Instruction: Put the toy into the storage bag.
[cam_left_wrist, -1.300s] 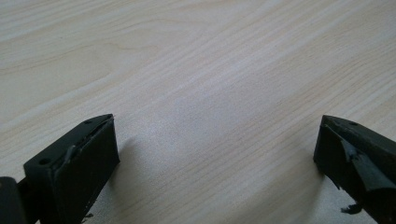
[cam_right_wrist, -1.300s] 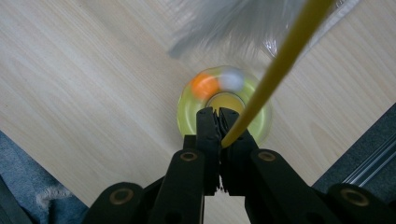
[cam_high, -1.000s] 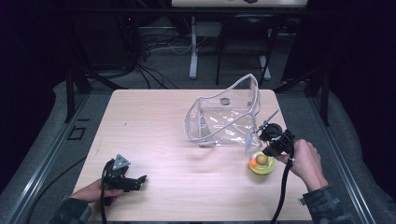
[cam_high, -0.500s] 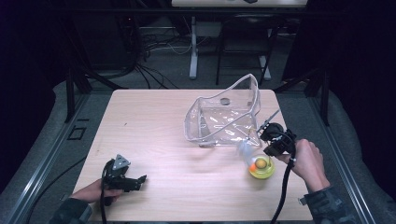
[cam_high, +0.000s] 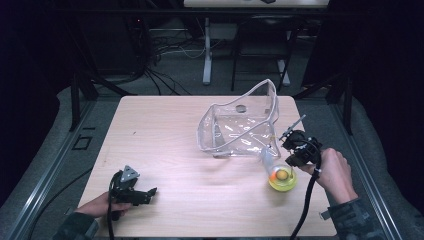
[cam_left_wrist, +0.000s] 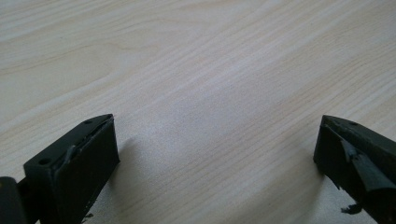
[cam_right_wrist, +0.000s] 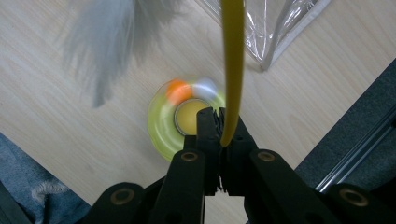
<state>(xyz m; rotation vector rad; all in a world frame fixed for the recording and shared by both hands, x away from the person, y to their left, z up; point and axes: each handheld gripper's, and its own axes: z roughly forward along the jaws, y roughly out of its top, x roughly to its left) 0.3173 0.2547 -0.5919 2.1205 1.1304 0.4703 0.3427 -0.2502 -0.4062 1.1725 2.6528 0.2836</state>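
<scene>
My right gripper (cam_high: 294, 156) is at the table's right side, shut on a thin yellow wand (cam_right_wrist: 232, 70) that runs up from between its jaws. A grey feather (cam_right_wrist: 106, 44) hangs at the wand's far end, blurred. Just beneath the jaws lies a round yellow-green disc toy (cam_right_wrist: 164, 122) (cam_high: 282, 178), with an orange ball (cam_right_wrist: 178, 90) and a white one blurred on its ring. My left gripper (cam_high: 145, 192) rests at the front left of the table. Its jaws stand open around bare wood (cam_left_wrist: 215, 154).
A crumpled clear plastic bag (cam_high: 239, 126) stands mid-table, just left of and beyond the right gripper; its corner (cam_right_wrist: 275, 32) lies close to the wand. The wooden table (cam_high: 160, 135) ends near the right hand. Cables and stand legs lie on the floor behind.
The right hand has shifted slightly over the disc toy, and the feather has swung toward the disc's left. The left gripper has not moved.
</scene>
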